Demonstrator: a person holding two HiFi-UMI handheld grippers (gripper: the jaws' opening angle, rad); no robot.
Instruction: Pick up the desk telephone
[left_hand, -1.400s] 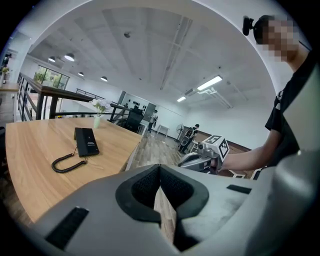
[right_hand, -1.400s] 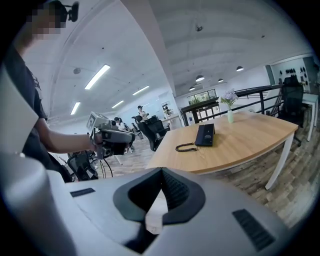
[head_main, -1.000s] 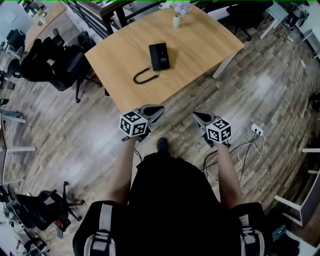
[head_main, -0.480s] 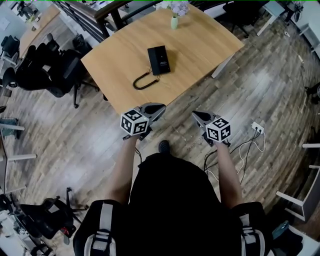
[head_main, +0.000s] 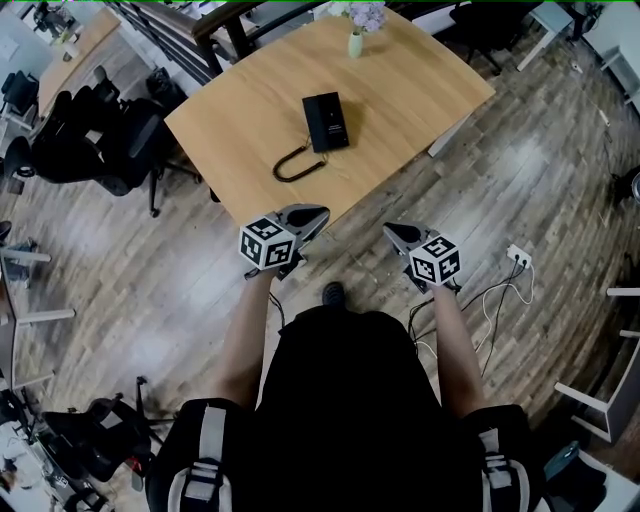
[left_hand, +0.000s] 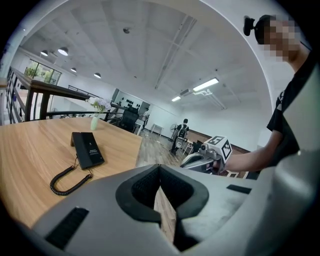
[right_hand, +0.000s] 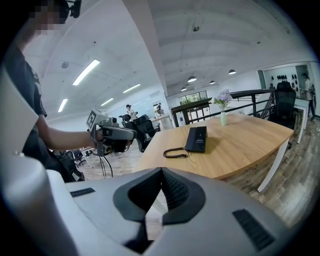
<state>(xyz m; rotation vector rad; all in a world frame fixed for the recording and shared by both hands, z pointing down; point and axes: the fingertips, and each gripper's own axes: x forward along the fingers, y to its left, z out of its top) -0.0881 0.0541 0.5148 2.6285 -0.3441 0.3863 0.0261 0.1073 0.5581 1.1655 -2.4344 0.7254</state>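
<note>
A black desk telephone (head_main: 327, 121) lies flat on the wooden table (head_main: 400, 80), its coiled cord (head_main: 296, 164) looping toward the near edge. The telephone (left_hand: 87, 149) also shows in the left gripper view and the telephone (right_hand: 196, 138) in the right gripper view. My left gripper (head_main: 314, 215) hovers at the table's near edge, shut and empty. My right gripper (head_main: 392, 232) hangs over the floor just short of the table, also shut with nothing between its jaws. Both are well short of the phone.
A small green vase with lilac flowers (head_main: 357, 28) stands at the table's far side. Black office chairs (head_main: 95, 125) crowd the left. A white power strip with cables (head_main: 515, 258) lies on the wood floor at right. Another desk (head_main: 85, 45) stands far left.
Both grippers have come a little closer to the table, still shut; the left one's tip now overlaps the table's near edge. The phone has not moved on the table.
</note>
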